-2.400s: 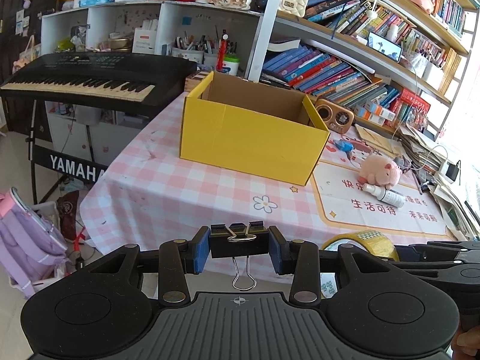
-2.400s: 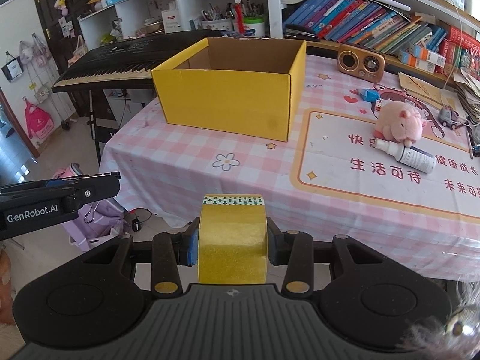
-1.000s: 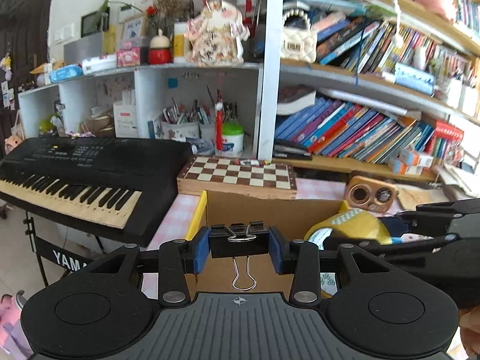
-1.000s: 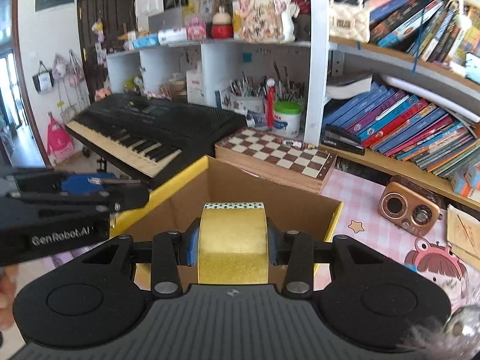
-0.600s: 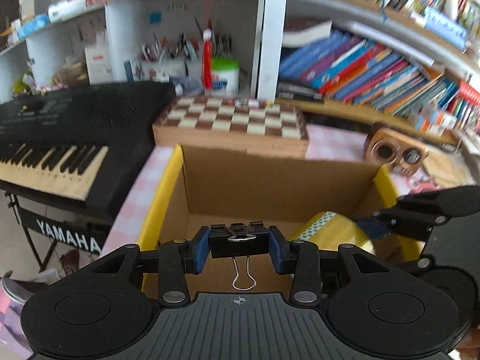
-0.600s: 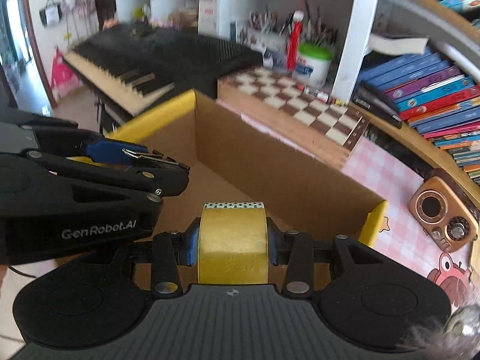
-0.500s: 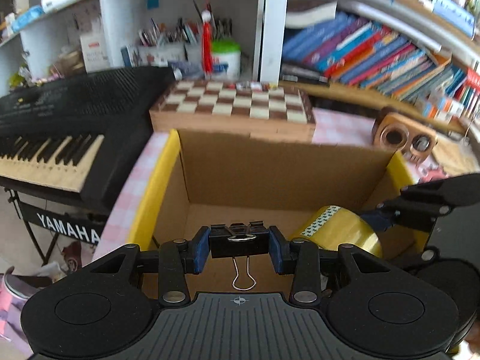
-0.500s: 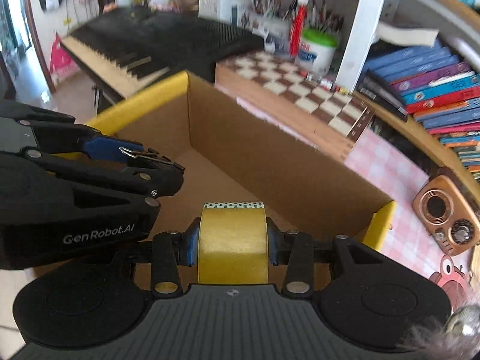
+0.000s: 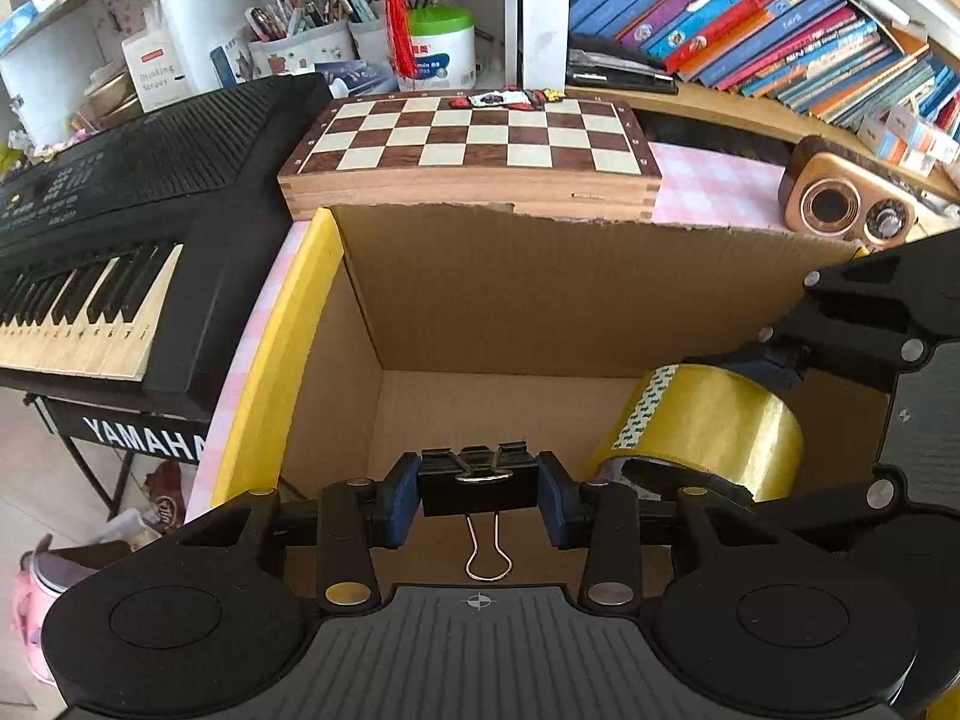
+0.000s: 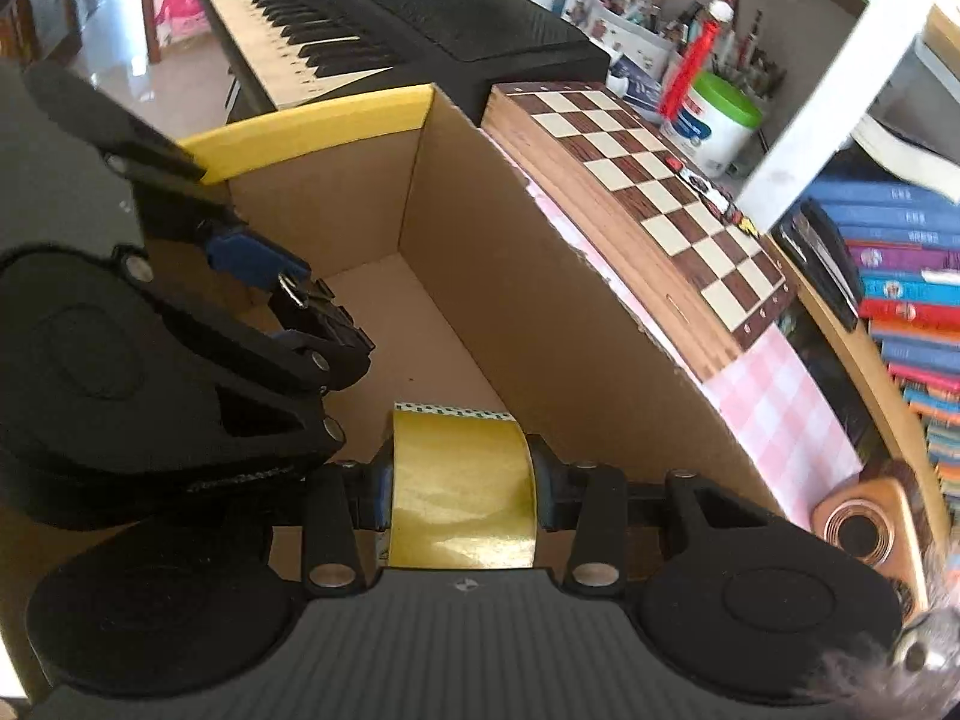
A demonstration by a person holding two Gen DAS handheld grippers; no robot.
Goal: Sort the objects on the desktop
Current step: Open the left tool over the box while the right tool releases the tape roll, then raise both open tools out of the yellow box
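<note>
My left gripper [image 9: 478, 489] is shut on a black binder clip [image 9: 478, 487] whose wire handle hangs toward me. It hovers inside the open yellow cardboard box [image 9: 282, 354], above the brown floor. My right gripper [image 10: 462, 486] is shut on a roll of yellow tape [image 10: 461, 489], also lowered into the box [image 10: 318, 120]. From the left wrist view the tape roll [image 9: 708, 426] hangs at the right, close beside the clip. From the right wrist view the left gripper [image 10: 312, 312] with its clip sits at the left.
A wooden chessboard case [image 9: 474, 150] lies just behind the box. A black keyboard [image 9: 108, 228] stands to the left. A small wooden speaker [image 9: 840, 204] sits at the back right on the pink checked tablecloth [image 9: 708, 186]. Bookshelves [image 9: 750, 36] fill the background.
Both grippers have come forward and sunk over the box rim into the box, tilting further down. The right gripper has rolled. Each still grips the same object.
</note>
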